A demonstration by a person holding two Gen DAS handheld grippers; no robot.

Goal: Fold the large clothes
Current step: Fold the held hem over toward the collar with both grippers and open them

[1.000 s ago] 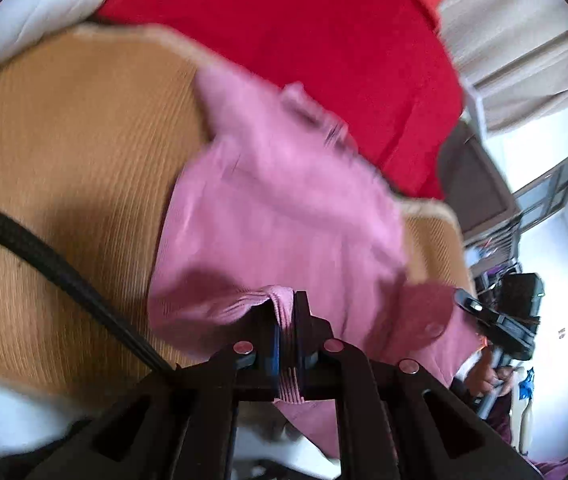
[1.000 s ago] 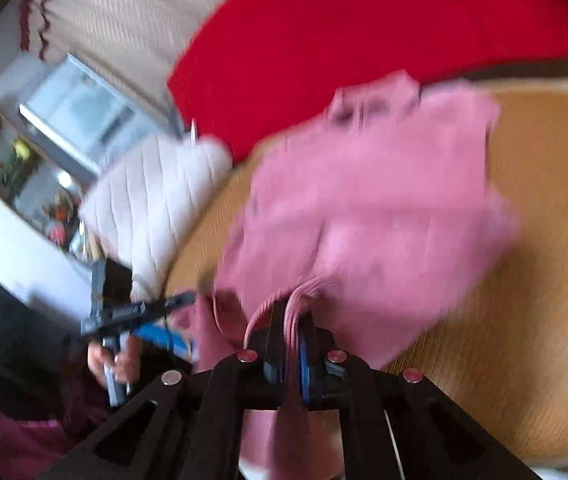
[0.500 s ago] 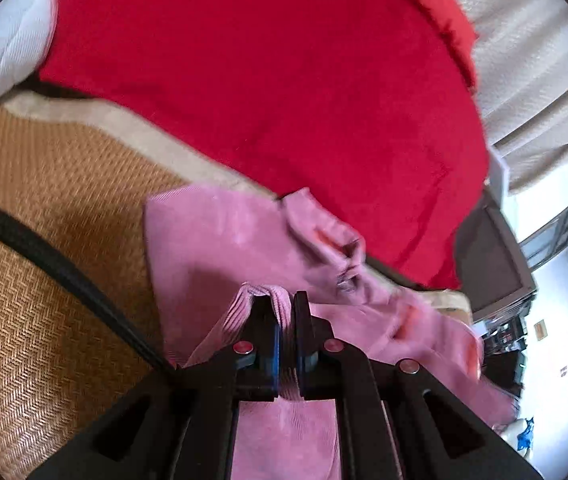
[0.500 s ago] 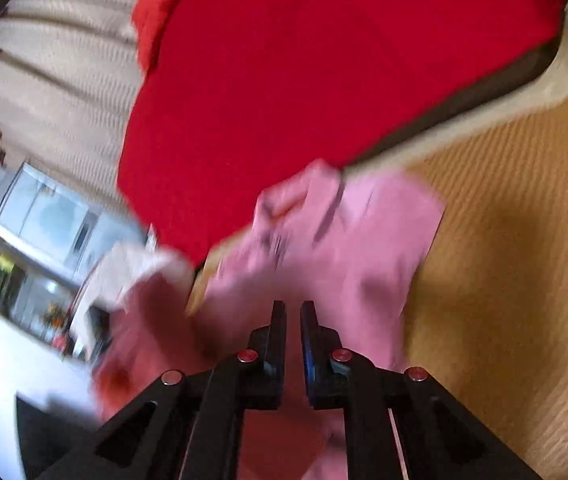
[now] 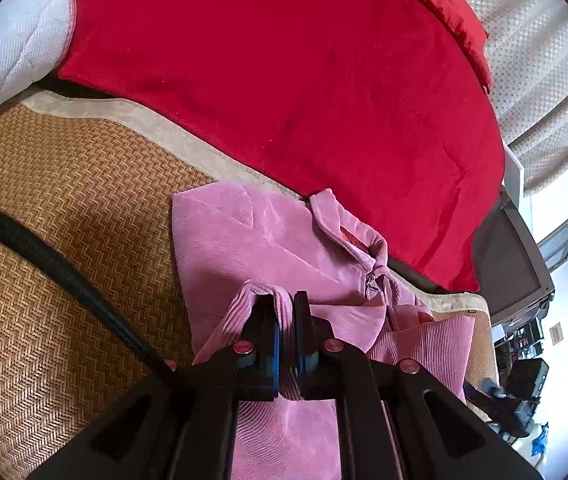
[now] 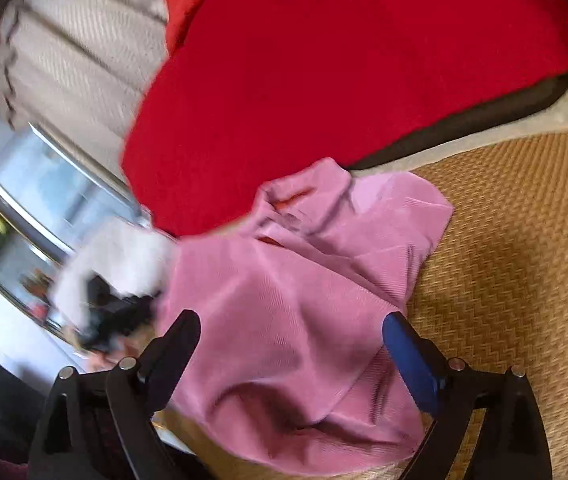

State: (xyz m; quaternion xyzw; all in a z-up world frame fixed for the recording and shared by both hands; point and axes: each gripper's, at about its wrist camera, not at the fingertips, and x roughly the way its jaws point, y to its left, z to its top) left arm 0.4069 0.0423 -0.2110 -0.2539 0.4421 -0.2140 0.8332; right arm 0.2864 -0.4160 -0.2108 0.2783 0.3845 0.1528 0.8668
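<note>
A pink ribbed top (image 5: 244, 240) with a zip collar lies on the woven straw mat (image 5: 64, 220), its lower part folded up toward the collar. My left gripper (image 5: 284, 304) is shut on a bunched hem of the pink top (image 6: 284, 300), just short of the collar. The jaws of my right gripper (image 6: 291, 328) are opening wide above the folded cloth; the fabric lies under and between them, and the pads do not press on it. Its blue pad (image 6: 407, 348) shows on the right finger.
A red blanket (image 5: 284, 60) covers the bed beyond the mat, with a red pillow (image 5: 443, 8) and a white quilted cushion (image 5: 12, 40). A black cable (image 5: 64, 272) crosses the mat at the left. Curtains (image 5: 543, 60) and a dark cabinet (image 5: 511, 252) stand at the right.
Both grippers carried the hem forward over the top toward the collar, folding it. The right gripper has let go and spread wide; the left stays shut on the hem.
</note>
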